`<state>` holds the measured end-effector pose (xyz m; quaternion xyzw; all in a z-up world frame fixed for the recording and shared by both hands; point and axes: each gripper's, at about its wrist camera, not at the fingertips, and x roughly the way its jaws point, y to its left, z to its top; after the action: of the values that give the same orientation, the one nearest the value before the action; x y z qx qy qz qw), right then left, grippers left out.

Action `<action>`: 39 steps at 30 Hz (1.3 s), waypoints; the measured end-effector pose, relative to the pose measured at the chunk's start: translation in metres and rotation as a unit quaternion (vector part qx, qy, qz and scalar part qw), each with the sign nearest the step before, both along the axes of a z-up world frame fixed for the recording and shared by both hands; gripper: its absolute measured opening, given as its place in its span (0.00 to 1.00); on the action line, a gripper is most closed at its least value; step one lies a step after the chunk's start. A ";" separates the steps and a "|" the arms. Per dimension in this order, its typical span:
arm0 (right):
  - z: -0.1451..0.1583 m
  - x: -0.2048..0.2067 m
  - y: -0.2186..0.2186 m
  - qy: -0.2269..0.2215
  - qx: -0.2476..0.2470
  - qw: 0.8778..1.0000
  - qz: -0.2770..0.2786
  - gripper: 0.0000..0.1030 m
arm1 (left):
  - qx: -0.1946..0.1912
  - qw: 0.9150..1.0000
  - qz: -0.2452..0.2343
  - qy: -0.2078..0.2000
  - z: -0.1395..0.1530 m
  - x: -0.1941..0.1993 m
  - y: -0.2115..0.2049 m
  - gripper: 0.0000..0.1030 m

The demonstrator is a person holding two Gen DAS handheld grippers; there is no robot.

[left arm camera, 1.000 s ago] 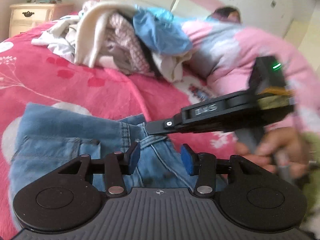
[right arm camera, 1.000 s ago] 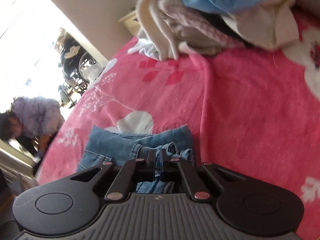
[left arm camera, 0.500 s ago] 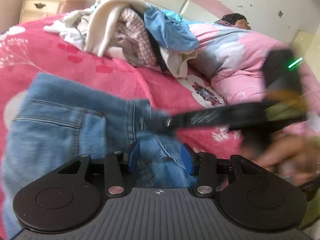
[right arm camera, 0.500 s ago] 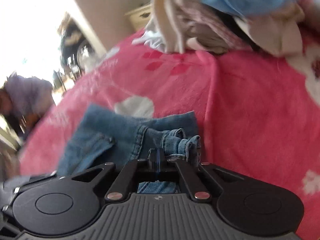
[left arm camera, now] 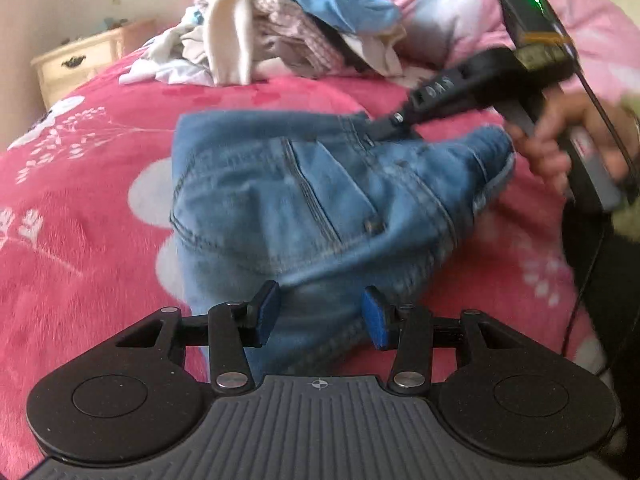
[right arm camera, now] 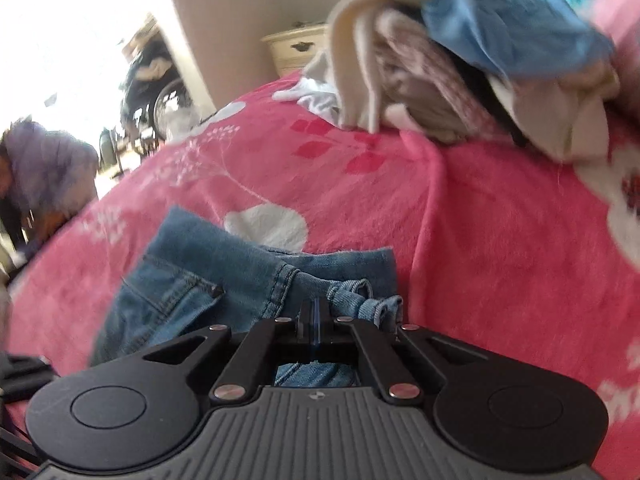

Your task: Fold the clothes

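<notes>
Blue denim jeans lie on a pink flowered blanket, pocket side up. My left gripper is open, its blue pads either side of the jeans' near edge, with denim lying between them. In the left wrist view my right gripper reaches in from the right, held by a hand, and pinches the jeans at their far edge. In the right wrist view the right gripper is shut on a bunched fold of the jeans.
A heap of unfolded clothes lies at the back of the bed, topped by a blue garment. A pink quilt sits behind right. A cream nightstand stands far left. A person bends by the bright doorway.
The right gripper, still shut on the jeans, has carried their edge away across the bed. The jeans now lie spread in front of the open left gripper, which has tilted and swung left.
</notes>
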<state>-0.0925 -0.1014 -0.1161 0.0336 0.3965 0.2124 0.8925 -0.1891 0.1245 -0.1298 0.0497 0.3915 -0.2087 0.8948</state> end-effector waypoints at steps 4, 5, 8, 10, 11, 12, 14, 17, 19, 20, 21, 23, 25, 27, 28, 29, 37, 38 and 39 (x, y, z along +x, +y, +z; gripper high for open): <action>0.002 -0.008 0.010 -0.028 -0.038 0.999 0.012 0.00 | -0.020 1.000 0.012 0.009 0.014 -0.010 0.013 0.43; 0.002 -0.008 0.009 -0.030 -0.037 0.999 0.012 0.00 | -0.029 0.999 0.016 0.005 0.022 -0.011 0.016 0.43; 0.002 -0.010 0.009 -0.034 -0.038 0.999 0.012 0.00 | -0.067 0.997 0.026 -0.040 0.044 -0.008 0.018 0.43; 0.003 -0.011 0.010 -0.039 -0.045 0.998 0.014 0.00 | -0.067 0.996 0.024 -0.052 0.043 0.005 0.005 0.43; 0.007 -0.013 0.013 -0.045 -0.058 0.997 0.014 0.00 | -0.057 0.997 0.020 -0.047 0.036 0.013 -0.004 0.43; 0.011 -0.015 0.015 -0.052 -0.072 0.996 0.014 0.00 | -0.046 0.998 0.018 -0.040 0.027 0.021 -0.014 0.43; 0.025 -0.025 0.018 -0.077 -0.100 0.992 0.007 0.01 | -0.026 0.999 0.027 -0.031 0.010 0.026 -0.028 0.43; 0.052 -0.049 0.018 -0.105 -0.090 0.990 0.002 0.04 | -0.032 0.998 0.042 -0.042 0.007 0.020 -0.028 0.43; 0.057 -0.063 0.028 -0.098 -0.078 0.992 0.028 0.03 | -0.046 0.997 0.052 -0.040 0.006 0.018 -0.024 0.43; 0.053 -0.066 0.035 -0.091 -0.087 0.991 0.041 0.03 | -0.050 0.996 0.055 -0.040 0.005 0.017 -0.023 0.43; 0.048 -0.068 0.042 -0.083 -0.096 0.990 0.053 0.03 | -0.053 0.996 0.058 -0.041 0.005 0.017 -0.023 0.43; 0.018 -0.060 0.047 -0.051 -0.143 0.988 0.043 0.02 | -0.048 0.996 0.061 -0.046 0.005 0.016 -0.025 0.43; -0.004 -0.052 0.042 -0.031 -0.148 0.988 0.028 0.00 | -0.054 0.995 0.063 -0.048 0.010 0.015 -0.024 0.43; 0.001 -0.047 0.036 -0.016 -0.124 0.992 0.015 0.00 | -0.059 0.995 0.064 -0.050 0.016 0.014 -0.023 0.43; 0.003 -0.046 0.037 -0.016 -0.128 0.991 0.016 0.00 | -0.061 0.995 0.065 -0.050 0.018 0.014 -0.022 0.43; 0.002 -0.047 0.037 -0.019 -0.129 0.991 0.016 0.00 | -0.064 0.994 0.066 -0.051 0.021 0.013 -0.022 0.43; 0.000 -0.045 0.034 -0.014 -0.111 0.994 0.003 0.00 | -0.095 0.983 0.117 -0.104 0.044 0.063 0.002 0.43; 0.001 -0.046 0.033 -0.014 -0.113 0.993 0.002 0.00 | -0.098 0.981 0.127 -0.105 0.043 0.076 0.005 0.43; 0.001 -0.046 0.034 -0.014 -0.113 0.994 0.001 0.00 | -0.100 0.981 0.136 -0.093 0.036 0.092 0.007 0.43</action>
<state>-0.1383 -0.0677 -0.1154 -0.0706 0.4054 0.1676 0.8959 -0.0970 0.1314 -0.0934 -0.0744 0.2870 -0.1177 0.9477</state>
